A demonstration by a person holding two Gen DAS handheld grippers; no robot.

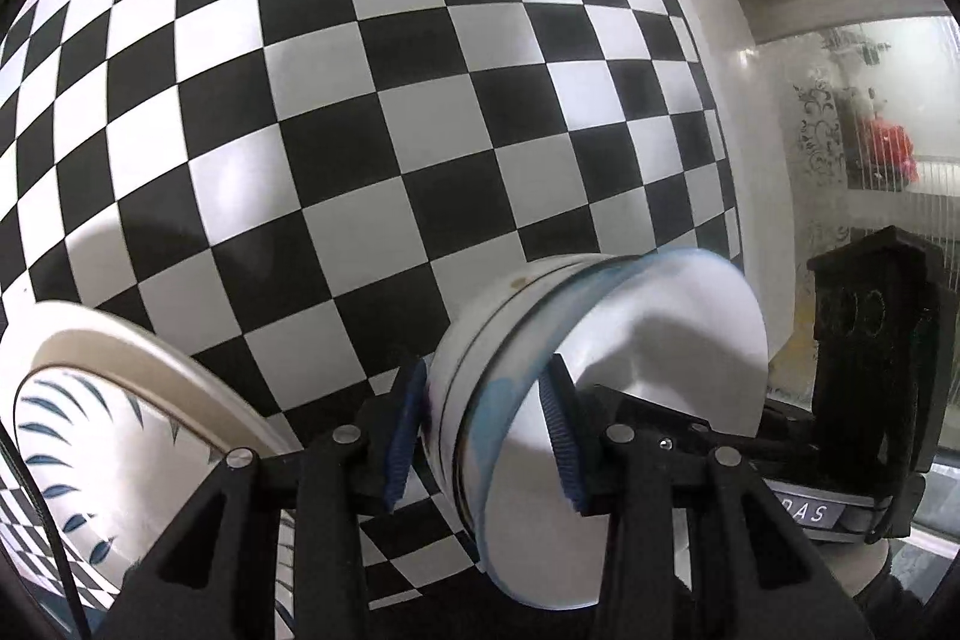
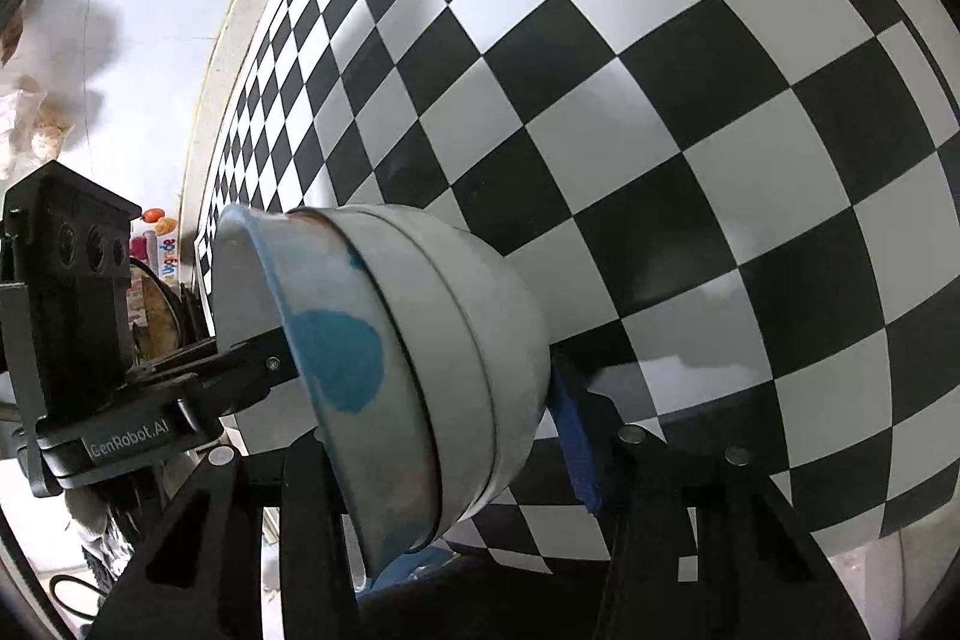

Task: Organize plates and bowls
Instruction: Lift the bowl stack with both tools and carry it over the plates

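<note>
A stack of nested bowls, white outside with a blue-rimmed, blue-spotted bowl innermost, is held tilted on its side above the checkered table. My left gripper [image 1: 483, 433] is shut on the stack [image 1: 576, 376], one blue pad outside and one inside the rim. My right gripper [image 2: 432, 430] is shut on the same stack [image 2: 420, 352] from the opposite side; only its right blue pad shows. A white plate with blue leaf marks [image 1: 90, 436] lies at the lower left of the left wrist view.
The black-and-white checkered tabletop [image 1: 360, 100] fills both views [image 2: 660, 130]. Its white edge [image 1: 726, 58] runs along the right, with a glass door beyond. The other gripper's body shows in each view [image 1: 870, 370] [image 2: 66, 316].
</note>
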